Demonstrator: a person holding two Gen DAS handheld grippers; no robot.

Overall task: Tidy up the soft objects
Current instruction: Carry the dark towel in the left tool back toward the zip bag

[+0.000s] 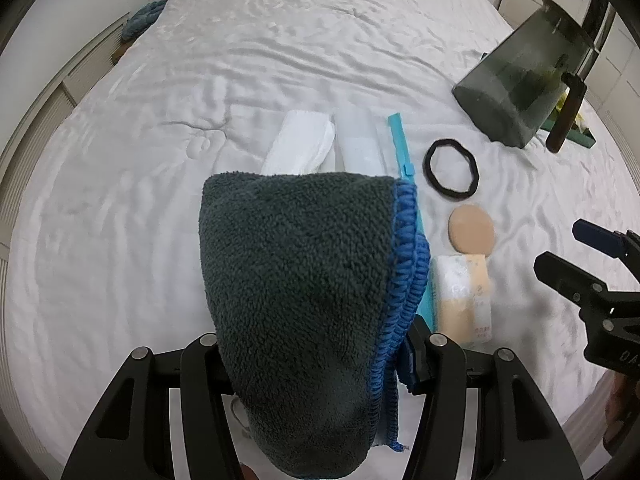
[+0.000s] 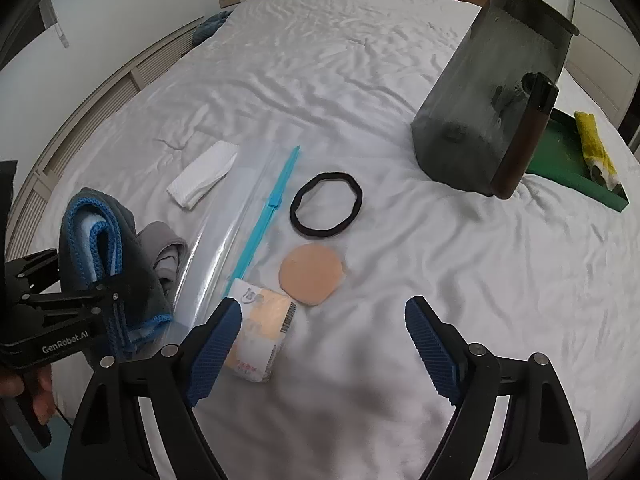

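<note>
A dark grey towel with blue stitched edging hangs folded between the fingers of my left gripper, which is shut on it. In the right wrist view the same towel and left gripper are at the left, above a clear zip bag with a teal slider strip. My right gripper stands open over bare sheet. Its left finger is beside a tissue pack. Just beyond lie a beige powder puff and a black hair band. A folded white cloth lies left of the bag.
Everything rests on a bed with a wrinkled white sheet. A dark translucent jug with a brown handle stands at the back right, in front of a green tray holding a yellow cloth. Lighter grey fabric shows behind the towel.
</note>
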